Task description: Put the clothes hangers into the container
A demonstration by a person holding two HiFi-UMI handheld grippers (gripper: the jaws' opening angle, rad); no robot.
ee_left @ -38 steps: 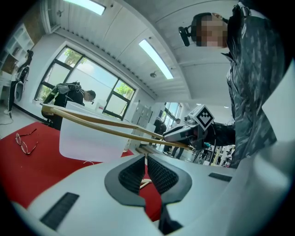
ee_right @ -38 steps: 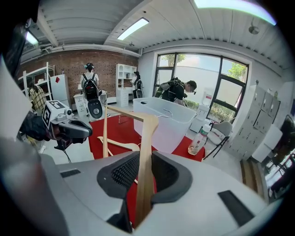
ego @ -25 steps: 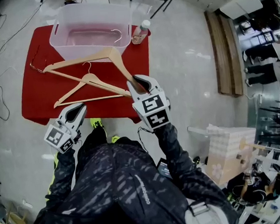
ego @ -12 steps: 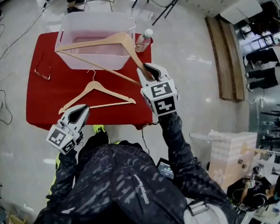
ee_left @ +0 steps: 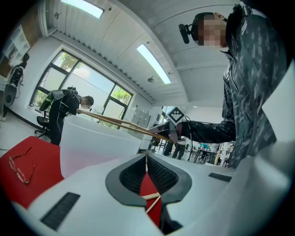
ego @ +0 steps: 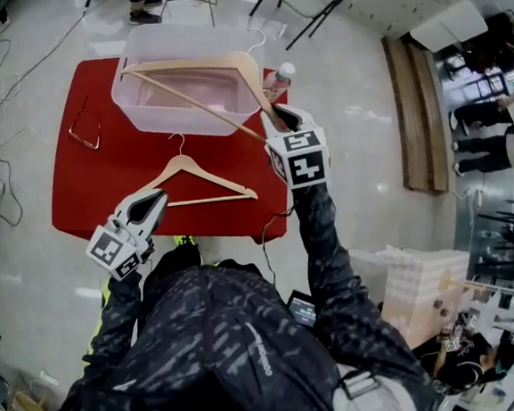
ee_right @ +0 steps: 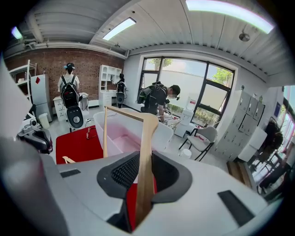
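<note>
A translucent plastic container point(ego: 146, 111) stands at the far side of the red table point(ego: 86, 188). My right gripper point(ego: 278, 120) is shut on one arm of a wooden hanger point(ego: 227, 64) and holds it above the container's right part; its metal hook point(ego: 259, 39) points away from me. In the right gripper view this hanger point(ee_right: 146, 138) runs up between the pads over the tub point(ee_right: 99, 122). A second wooden hanger point(ego: 191, 172) lies flat on the table. My left gripper point(ego: 148, 203) is shut and empty by the table's near edge, just left of that hanger.
A pair of glasses point(ego: 83, 126) lies on the table's left part. A small bottle point(ego: 282, 77) stands just right of the container, close to my right gripper. People, chairs and cables are on the floor around the table.
My right gripper has carried the hanger away from me, from the table's middle to above the container. The left gripper has moved a little forward toward the table.
</note>
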